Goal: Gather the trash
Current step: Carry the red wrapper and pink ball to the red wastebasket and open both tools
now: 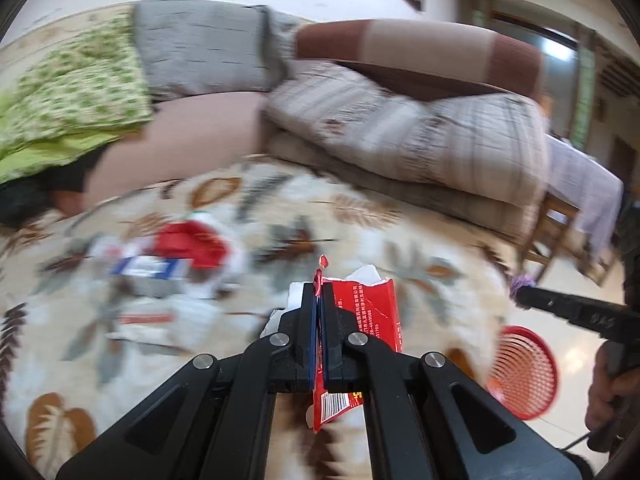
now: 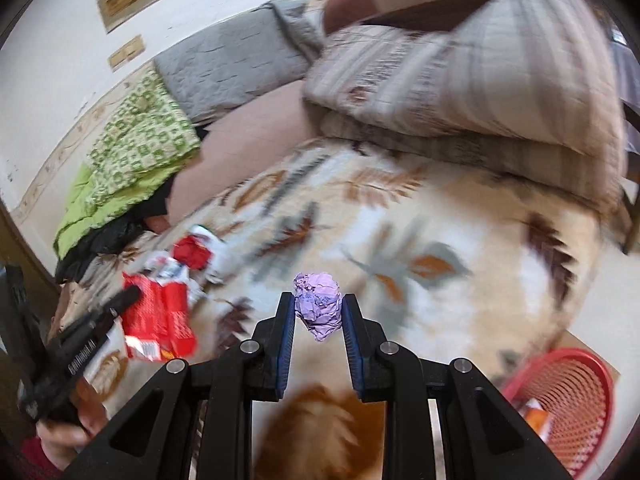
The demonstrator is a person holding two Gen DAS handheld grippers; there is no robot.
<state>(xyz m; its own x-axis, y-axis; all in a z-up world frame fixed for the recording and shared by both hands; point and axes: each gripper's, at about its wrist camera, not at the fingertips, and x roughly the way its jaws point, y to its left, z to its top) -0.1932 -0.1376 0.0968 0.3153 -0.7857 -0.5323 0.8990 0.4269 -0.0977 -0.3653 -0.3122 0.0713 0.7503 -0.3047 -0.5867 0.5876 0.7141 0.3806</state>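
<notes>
The right gripper (image 2: 318, 312) is clamping a crumpled purple paper ball (image 2: 318, 306); the left gripper (image 1: 318, 300) is pinching a red wrapper (image 1: 370, 306). The red mesh basket (image 2: 568, 396) is sitting lower right of the ball, nearer the right hand.

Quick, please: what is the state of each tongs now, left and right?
Left tongs: closed on a red wrapper.
Right tongs: closed on a purple paper ball.

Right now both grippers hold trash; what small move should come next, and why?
Probably carry the right gripper, shut on the purple paper ball, toward the red basket low on its right. The basket is nearer to it than to the left gripper with the red wrapper.
</notes>
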